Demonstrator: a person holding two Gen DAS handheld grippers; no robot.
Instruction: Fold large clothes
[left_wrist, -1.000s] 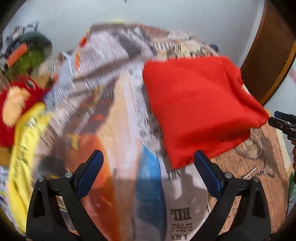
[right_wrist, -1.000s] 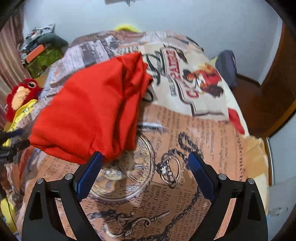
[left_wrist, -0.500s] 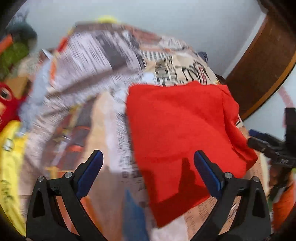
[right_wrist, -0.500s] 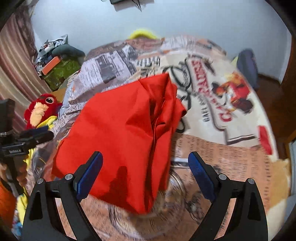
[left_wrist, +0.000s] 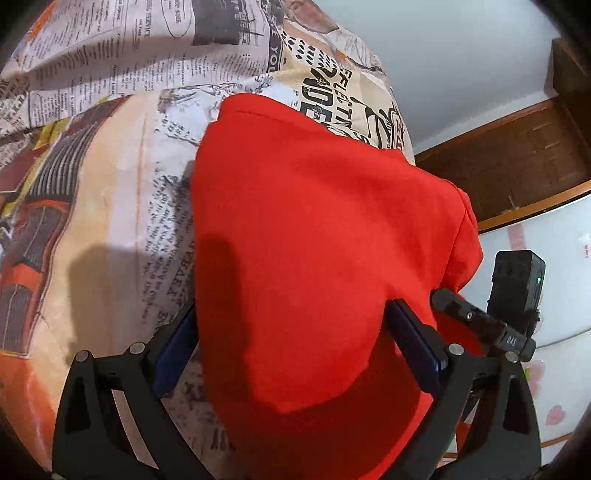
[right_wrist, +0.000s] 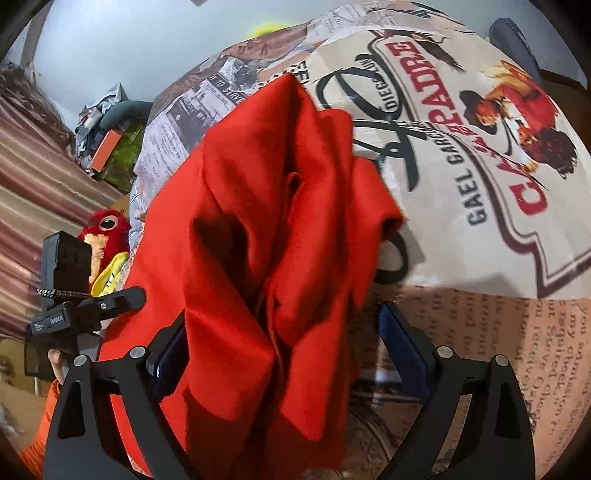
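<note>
With both my left gripper and right gripper spread wide around the red garment, its loose layers toward twelve o'clock could slump unfolded if I clench only the top ply.

Illumination is even and bright. The left gripper casts soft shadows on the red garment and bedspread. Fisheye distortion bends the edges; corners vignette black. Lower-right print in the right wrist view appears slightly blurred.

Red garment; newspaper-print bedspread; blue-padded black tool.
</note>
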